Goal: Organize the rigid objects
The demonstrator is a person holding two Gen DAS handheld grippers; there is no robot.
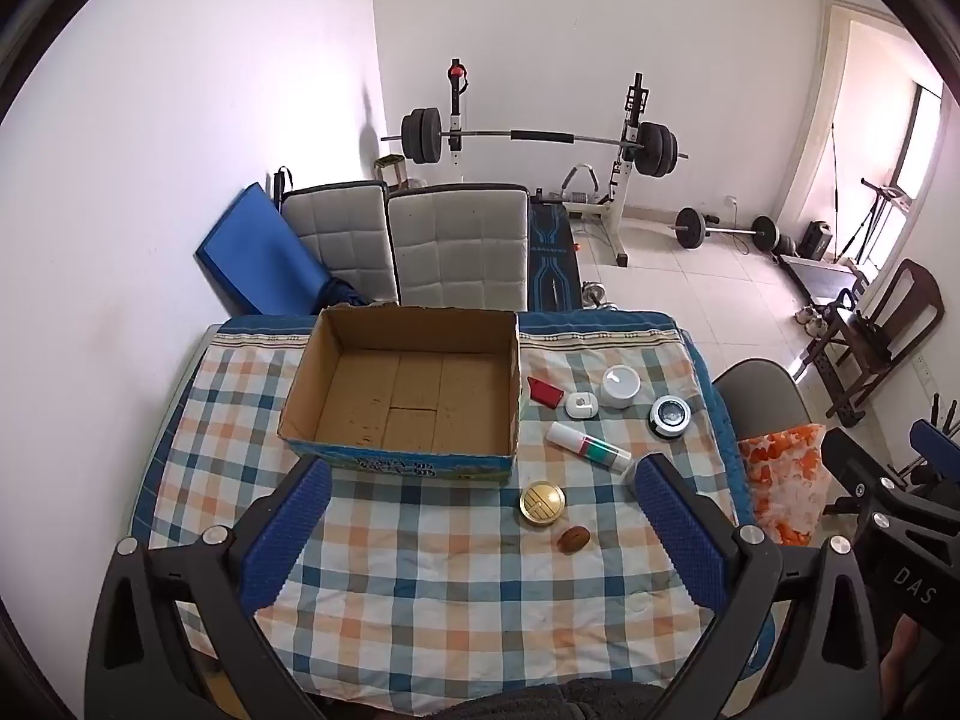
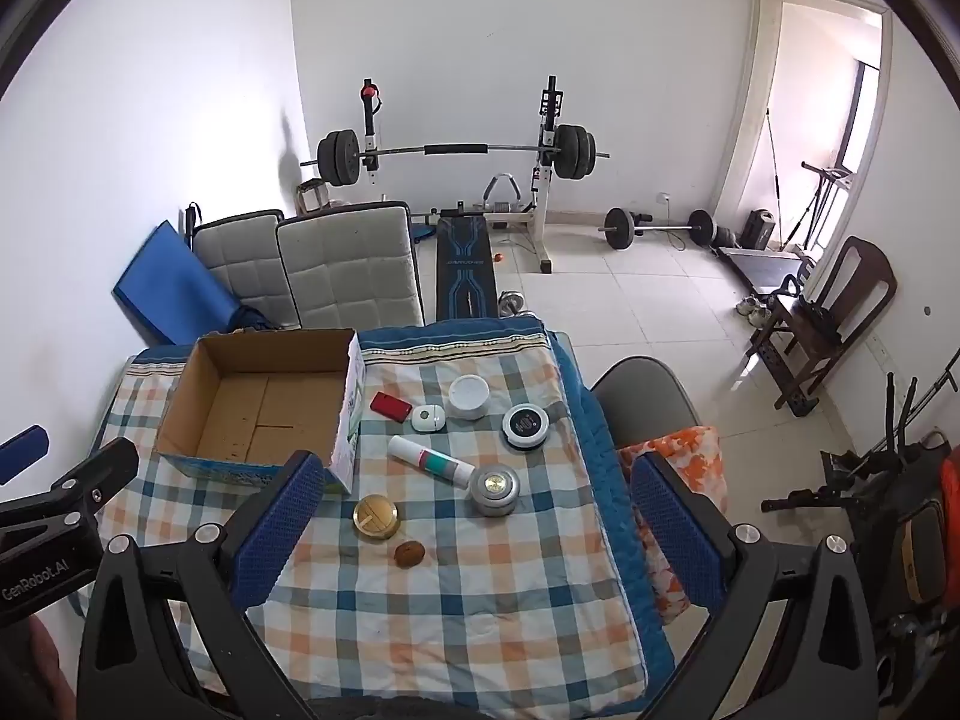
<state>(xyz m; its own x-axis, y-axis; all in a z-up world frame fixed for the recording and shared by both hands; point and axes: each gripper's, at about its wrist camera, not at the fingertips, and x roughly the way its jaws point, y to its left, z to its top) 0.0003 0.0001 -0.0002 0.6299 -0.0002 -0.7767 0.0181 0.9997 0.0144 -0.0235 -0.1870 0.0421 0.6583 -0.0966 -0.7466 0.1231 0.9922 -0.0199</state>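
An empty cardboard box (image 1: pixel 336 360) (image 2: pixel 192 396) stands on the checked tablecloth at the back left. To its right lie a red case (image 2: pixel 390 406), a small white case (image 2: pixel 427 418), a white round jar (image 2: pixel 468 396), a black-and-white round device (image 2: pixel 525 425), a white tube with a green band (image 2: pixel 429 461), a silver puck (image 2: pixel 494 489), a gold round tin (image 2: pixel 375 516) and a brown nut-like piece (image 2: pixel 409 554). My left gripper (image 1: pixel 480 528) is open and empty above the near table. My right gripper (image 2: pixel 474 531) is open and empty, above the gold tin and nut.
The table's right edge (image 2: pixel 600 480) drops to a grey chair (image 2: pixel 648 402) with an orange patterned cloth (image 2: pixel 678 456). Padded chairs (image 2: pixel 348 270) stand behind the table. A barbell rack (image 2: pixel 456 150) and loose weights sit on the tiled floor beyond.
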